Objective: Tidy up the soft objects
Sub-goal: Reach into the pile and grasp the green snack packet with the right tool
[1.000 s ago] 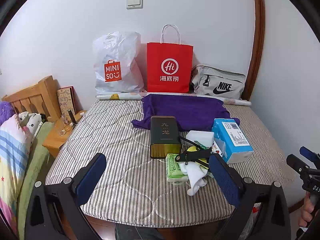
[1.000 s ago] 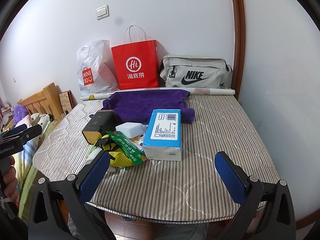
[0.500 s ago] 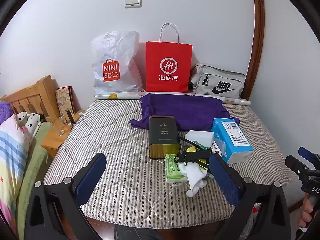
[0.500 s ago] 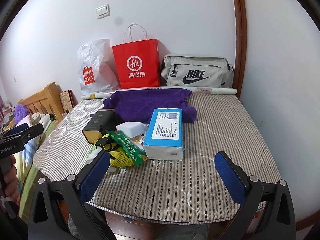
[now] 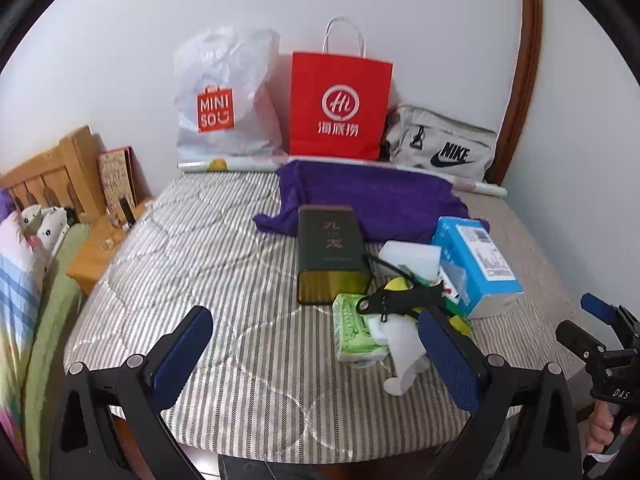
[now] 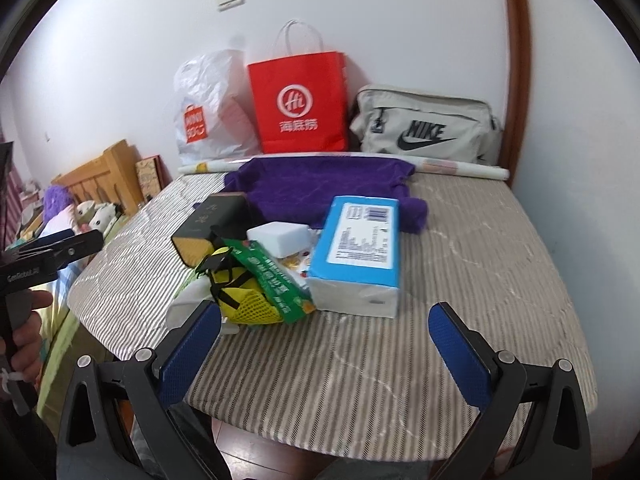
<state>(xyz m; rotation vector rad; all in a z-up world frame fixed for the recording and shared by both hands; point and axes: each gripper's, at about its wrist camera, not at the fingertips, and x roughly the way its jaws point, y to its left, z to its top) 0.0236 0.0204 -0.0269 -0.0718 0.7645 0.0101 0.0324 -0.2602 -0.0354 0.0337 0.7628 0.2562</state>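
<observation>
On the striped mattress (image 5: 224, 264) ahead of you, soft items still sit jumbled, the purple towel (image 5: 372, 200) behind the blue tissue pack (image 6: 356, 248), while your left gripper (image 5: 316, 344) and right gripper (image 6: 324, 340) hover wide apart, empty, nothing sorted yet

Left gripper (image 5: 316, 344) wide apart, empty, over near edge of striped mattress (image 5: 200, 264). Beyond right pad: green pack (image 5: 356, 330), white cloth (image 5: 404, 356), black strap (image 5: 400, 300). Dark box (image 5: 330, 254) and blue box (image 5: 478, 266) flanking; purple towel (image 5: 372, 200) behind. Right gripper (image 5: 600, 332) at far right.
</observation>
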